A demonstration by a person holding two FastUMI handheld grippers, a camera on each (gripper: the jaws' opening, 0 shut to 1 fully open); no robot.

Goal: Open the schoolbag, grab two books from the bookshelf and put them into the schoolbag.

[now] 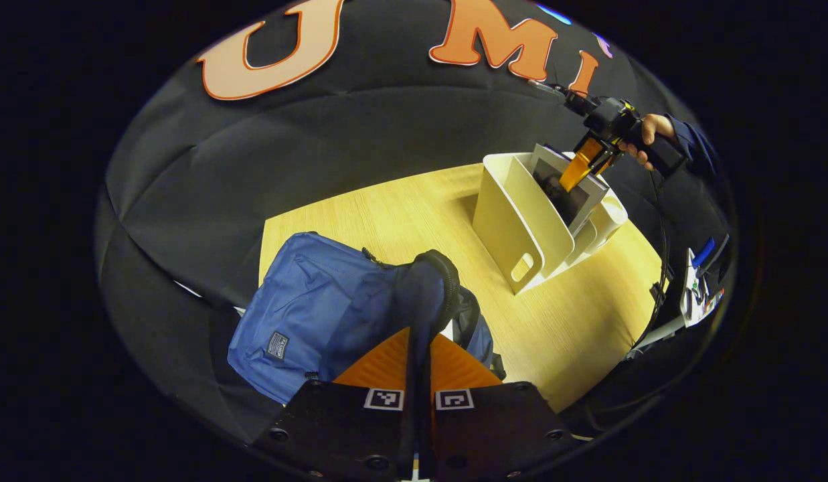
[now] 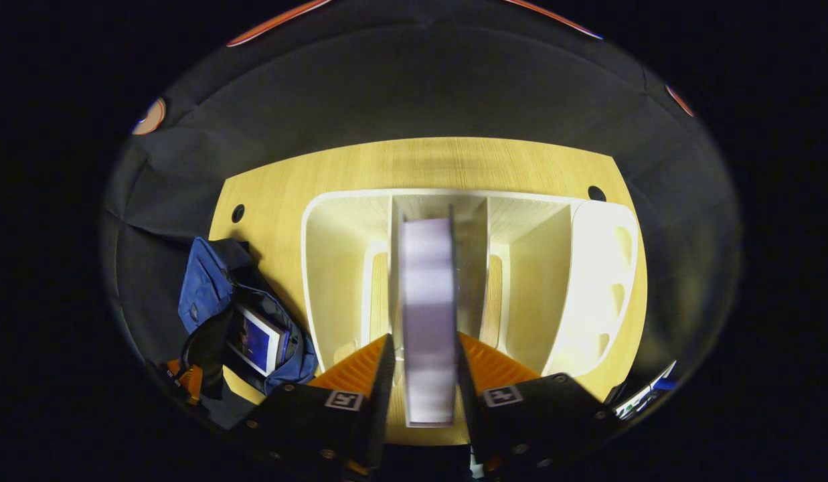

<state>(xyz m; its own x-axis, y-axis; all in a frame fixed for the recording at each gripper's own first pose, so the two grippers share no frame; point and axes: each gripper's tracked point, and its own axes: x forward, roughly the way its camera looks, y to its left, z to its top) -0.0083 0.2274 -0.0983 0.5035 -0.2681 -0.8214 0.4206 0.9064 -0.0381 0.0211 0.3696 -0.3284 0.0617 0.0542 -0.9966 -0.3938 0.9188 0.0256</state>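
The right gripper (image 2: 424, 375) has its jaws clenched on a book (image 2: 425, 314) standing in the white bookshelf (image 2: 333, 268). The left gripper (image 1: 419, 365) has its jaws pinched on the blue schoolbag's (image 1: 306, 308) flap. The schoolbag lies at the surface's (image 1: 400, 207) edge, with another book (image 2: 256, 340) inside.

Left gripper view low and close over the blue schoolbag (image 1: 306, 314), facing across the wooden table (image 1: 400, 214) toward the white bookshelf (image 1: 521, 221) farther off, right gripper view looking steeply down into that bookshelf (image 2: 340, 268) from close above, both views sharing table, bookshelf and schoolbag (image 2: 206, 281)
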